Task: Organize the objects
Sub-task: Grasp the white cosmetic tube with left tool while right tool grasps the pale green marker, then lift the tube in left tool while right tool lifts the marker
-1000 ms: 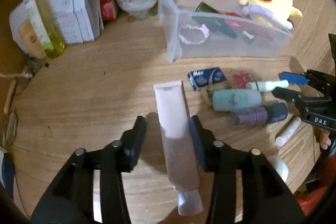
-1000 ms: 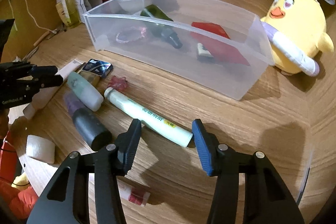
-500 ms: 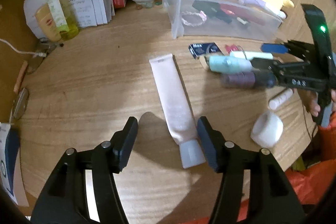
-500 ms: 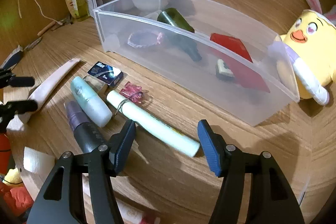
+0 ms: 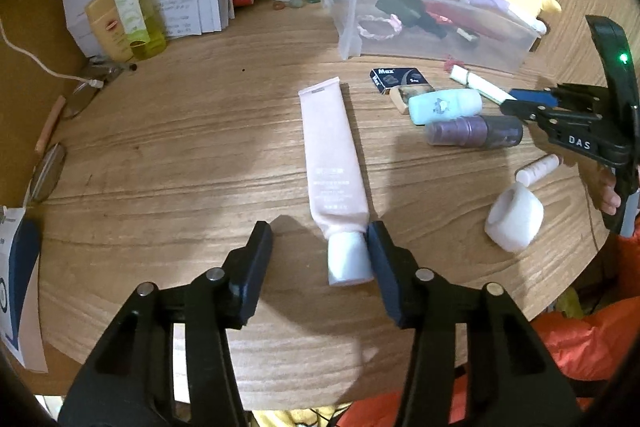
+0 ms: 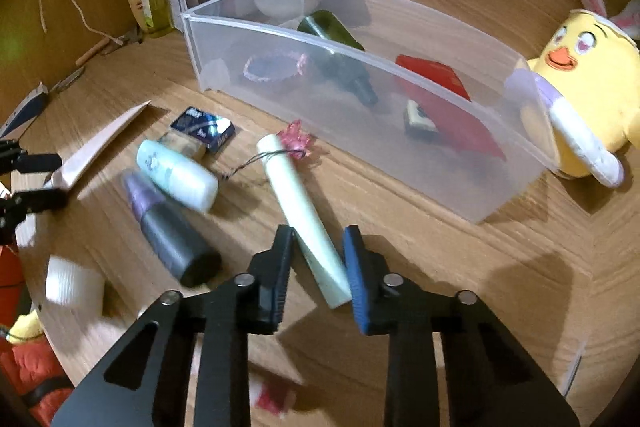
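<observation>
Closing on the pale green tube, right gripper clamps it; left gripper half-wide around pink tube cap near bench front edge.

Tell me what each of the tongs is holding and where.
Right tongs clamp the pale green tube near its lower end; left tongs hold nothing.
</observation>
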The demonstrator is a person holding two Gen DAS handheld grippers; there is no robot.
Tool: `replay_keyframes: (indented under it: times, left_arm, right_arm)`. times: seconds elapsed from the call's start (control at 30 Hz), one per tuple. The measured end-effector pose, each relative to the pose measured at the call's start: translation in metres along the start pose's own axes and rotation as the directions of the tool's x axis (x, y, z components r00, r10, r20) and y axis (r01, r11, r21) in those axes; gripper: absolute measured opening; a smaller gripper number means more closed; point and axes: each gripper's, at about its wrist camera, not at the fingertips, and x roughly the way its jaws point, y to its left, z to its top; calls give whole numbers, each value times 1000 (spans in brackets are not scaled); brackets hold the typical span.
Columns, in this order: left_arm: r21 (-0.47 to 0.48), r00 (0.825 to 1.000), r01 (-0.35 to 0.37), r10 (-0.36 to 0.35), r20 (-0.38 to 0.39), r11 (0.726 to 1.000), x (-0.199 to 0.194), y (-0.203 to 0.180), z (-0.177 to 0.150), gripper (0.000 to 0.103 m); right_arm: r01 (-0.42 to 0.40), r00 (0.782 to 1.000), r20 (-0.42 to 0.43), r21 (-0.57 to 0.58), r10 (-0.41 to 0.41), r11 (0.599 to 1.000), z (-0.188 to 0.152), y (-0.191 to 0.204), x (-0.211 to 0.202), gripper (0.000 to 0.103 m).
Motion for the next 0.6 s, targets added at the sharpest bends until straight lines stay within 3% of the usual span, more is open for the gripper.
replay_keyframes:
  times: [0.13, 0.3, 0.6]
  left_arm:
    - [2, 1000, -8, 8, 6, 1000, -2, 0, -4, 48]
    - [5, 999, -24, 24, 23, 1000, -3, 2, -6, 21]
    - [-88, 998, 8, -2, 60, 996, -4, 21, -3, 21]
  right_arm:
    - [23, 1000, -11, -1, -23, 1000, -10, -1, -8, 21]
    - [18, 1000, -19, -34, -19, 999, -6, 7, -7, 22]
    - [-8, 1000, 4, -63, 8, 998, 16, 16, 8, 23]
